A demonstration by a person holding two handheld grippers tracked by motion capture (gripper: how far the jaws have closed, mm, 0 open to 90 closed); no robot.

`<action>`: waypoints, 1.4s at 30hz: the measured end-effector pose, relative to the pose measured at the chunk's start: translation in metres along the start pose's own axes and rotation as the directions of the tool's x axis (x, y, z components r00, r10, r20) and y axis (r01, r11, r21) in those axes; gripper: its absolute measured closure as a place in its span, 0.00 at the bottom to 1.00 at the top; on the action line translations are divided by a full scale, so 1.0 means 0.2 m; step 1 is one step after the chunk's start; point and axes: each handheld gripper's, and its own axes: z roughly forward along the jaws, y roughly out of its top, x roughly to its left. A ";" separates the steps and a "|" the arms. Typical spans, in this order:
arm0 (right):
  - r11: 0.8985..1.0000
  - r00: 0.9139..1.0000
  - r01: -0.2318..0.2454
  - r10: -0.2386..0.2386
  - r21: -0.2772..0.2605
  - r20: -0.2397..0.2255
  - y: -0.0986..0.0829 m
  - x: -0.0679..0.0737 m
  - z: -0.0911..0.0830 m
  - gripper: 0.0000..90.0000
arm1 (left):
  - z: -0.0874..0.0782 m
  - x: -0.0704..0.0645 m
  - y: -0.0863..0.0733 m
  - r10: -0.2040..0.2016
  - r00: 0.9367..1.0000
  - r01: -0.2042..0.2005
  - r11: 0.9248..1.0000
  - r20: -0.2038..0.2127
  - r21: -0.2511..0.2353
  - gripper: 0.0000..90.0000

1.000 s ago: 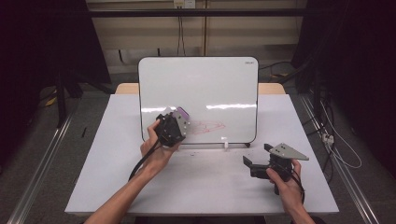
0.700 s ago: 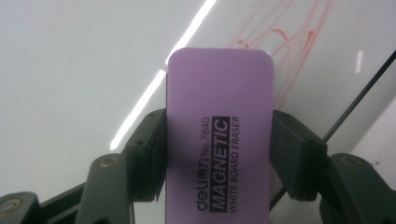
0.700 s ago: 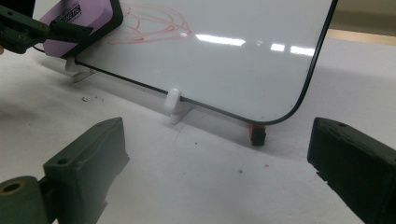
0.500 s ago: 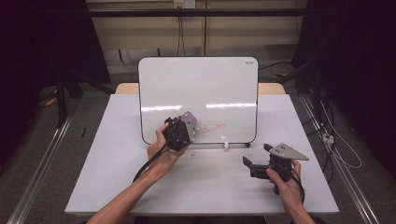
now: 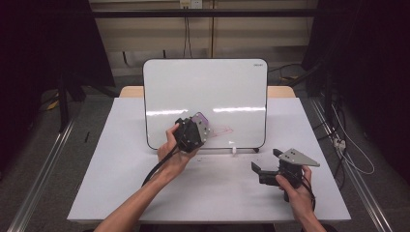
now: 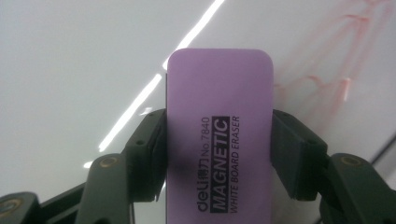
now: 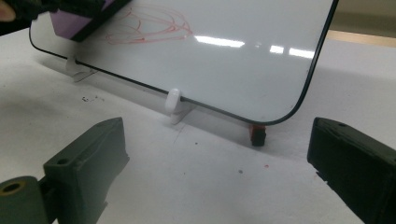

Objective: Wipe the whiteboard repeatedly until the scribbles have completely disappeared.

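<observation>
Table, white and wide, carries a whiteboard propped upright on small white feet near its far edge. Low on the board sits a faint red scribble, half wiped and smeared. The left gripper has its jaws clamped on a purple eraser marked as a magnetic board eraser, pressing it flat to the board just left of the scribble. Over the last second that hand has slid rightward and a little down along the board, so the eraser now sits at the edge of the marks; I would judge the wiping is under way and the next strokes must cross the red lines that remain. The right gripper rests on the table to the right, jaws wide apart and holding nothing, unmoved. A small red bit lies under the board's lower corner; what it is I cannot tell.
</observation>
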 end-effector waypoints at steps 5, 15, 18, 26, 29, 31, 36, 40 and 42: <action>1.000 1.000 -0.002 0.002 0.000 0.002 0.00 0.00 0.00 0.05 | 0.00 -0.14 0.01 0.097 0.995 -0.098 0.995 0.023 0.009 0.46; 1.000 1.000 0.001 -0.001 -0.001 0.002 0.00 0.00 0.00 0.05 | 0.02 -0.05 0.04 0.047 0.999 -0.047 0.999 0.027 -0.009 0.46; 1.000 1.000 0.000 0.000 -0.002 0.001 0.00 -0.01 -0.01 0.05 | 0.03 0.01 0.07 0.028 1.000 -0.028 1.000 0.008 -0.010 0.46; 1.000 1.000 -0.002 0.002 -0.002 0.002 0.00 -0.01 -0.01 0.05 | 0.04 0.16 0.12 -0.051 0.999 0.050 0.999 -0.007 -0.018 0.46; 1.000 1.000 0.000 0.000 -0.003 0.002 0.00 -0.01 -0.01 0.05 | 0.04 0.12 0.11 -0.035 0.999 0.034 0.999 -0.018 -0.021 0.46; 1.000 1.000 0.000 0.000 -0.001 0.001 0.00 -0.01 -0.01 0.05 | 0.04 0.09 0.11 -0.020 1.000 0.020 1.000 -0.016 -0.017 0.46; 1.000 1.000 0.002 -0.002 0.000 -0.001 0.00 0.00 0.00 0.05 | 0.04 -0.04 0.10 0.034 0.999 -0.033 0.999 0.005 -0.023 0.46; 1.000 1.000 0.000 0.000 0.000 -0.002 0.00 0.00 0.00 0.05 | 0.04 -0.16 0.10 0.095 0.995 -0.094 0.995 0.029 -0.017 0.46; 1.000 1.000 0.001 -0.001 0.000 -0.002 0.00 0.00 0.00 0.05 | 0.04 -0.19 0.10 0.102 0.994 -0.101 0.995 0.039 -0.021 0.46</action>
